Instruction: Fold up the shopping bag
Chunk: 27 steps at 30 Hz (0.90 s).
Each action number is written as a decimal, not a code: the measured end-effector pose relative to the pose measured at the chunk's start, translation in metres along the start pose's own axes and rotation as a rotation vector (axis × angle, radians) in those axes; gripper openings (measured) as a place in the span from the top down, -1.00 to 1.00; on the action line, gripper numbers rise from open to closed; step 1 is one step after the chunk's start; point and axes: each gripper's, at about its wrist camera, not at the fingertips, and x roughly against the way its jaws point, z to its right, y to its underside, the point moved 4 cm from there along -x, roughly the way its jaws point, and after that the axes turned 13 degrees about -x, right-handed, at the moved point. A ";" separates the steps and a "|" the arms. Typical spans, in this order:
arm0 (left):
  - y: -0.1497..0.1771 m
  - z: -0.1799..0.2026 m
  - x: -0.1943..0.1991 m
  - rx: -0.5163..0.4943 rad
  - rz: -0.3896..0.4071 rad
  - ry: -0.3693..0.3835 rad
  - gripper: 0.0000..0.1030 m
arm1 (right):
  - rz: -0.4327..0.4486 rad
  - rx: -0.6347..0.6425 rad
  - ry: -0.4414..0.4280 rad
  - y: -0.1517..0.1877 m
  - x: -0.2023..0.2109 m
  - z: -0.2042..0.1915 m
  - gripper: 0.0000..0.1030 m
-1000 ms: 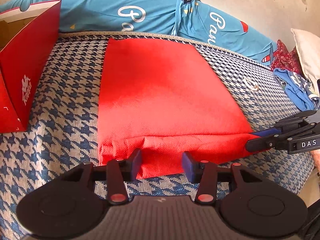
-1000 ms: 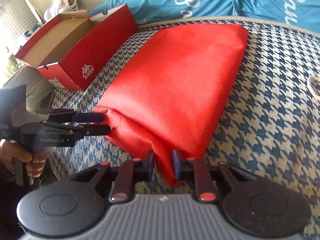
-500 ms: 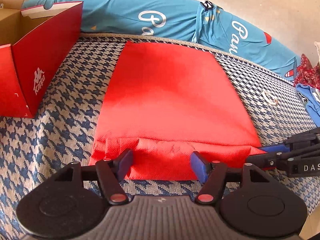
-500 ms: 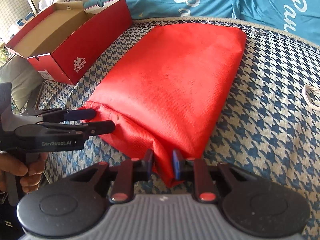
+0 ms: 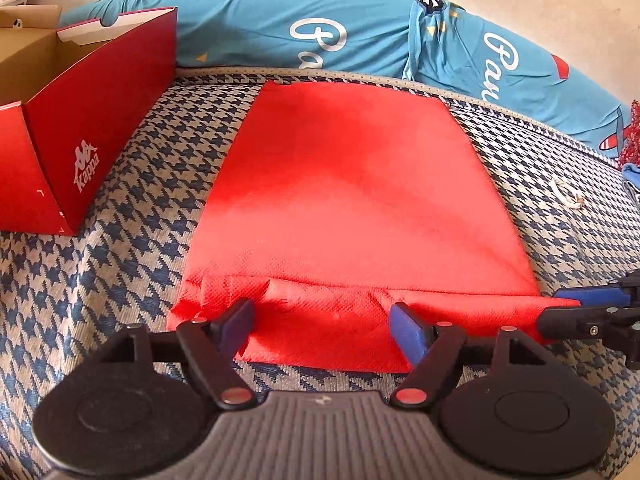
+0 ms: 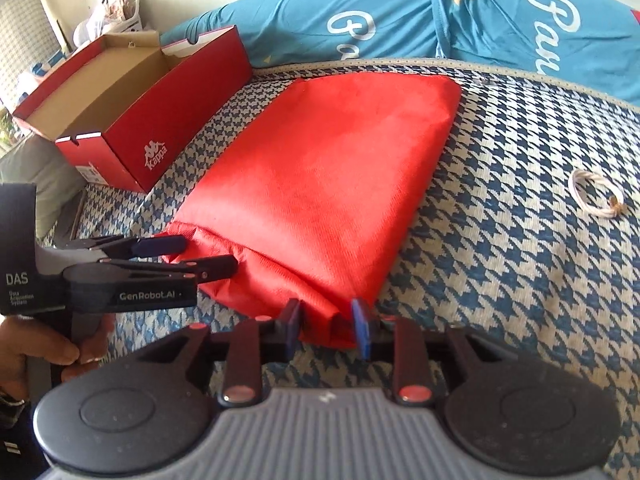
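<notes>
Red shopping bag [image 5: 352, 200] flat on bed [image 6: 500, 240] for folding; left tool [image 5: 324, 320] spread wide, just opening, over near hem; right tool [image 6: 326, 326] narrow around its corner, grip uncertain

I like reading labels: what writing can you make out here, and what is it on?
"Kappa": side of the red shoebox.
"DAS" and "GenRobot.AI": body of the left gripper; the small print under "DAS" is too blurred to read.
"Pa...": white script on the blue fabric, cut off.

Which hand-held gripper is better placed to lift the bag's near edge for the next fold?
Right hand-held gripper: its jaws are pinching the red bag corner. Left hand-held gripper has just opened, gripping nothing.
</notes>
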 end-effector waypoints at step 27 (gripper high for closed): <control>-0.002 0.009 -0.002 -0.010 -0.011 -0.051 -0.49 | 0.180 0.223 0.250 0.011 0.010 -0.027 0.70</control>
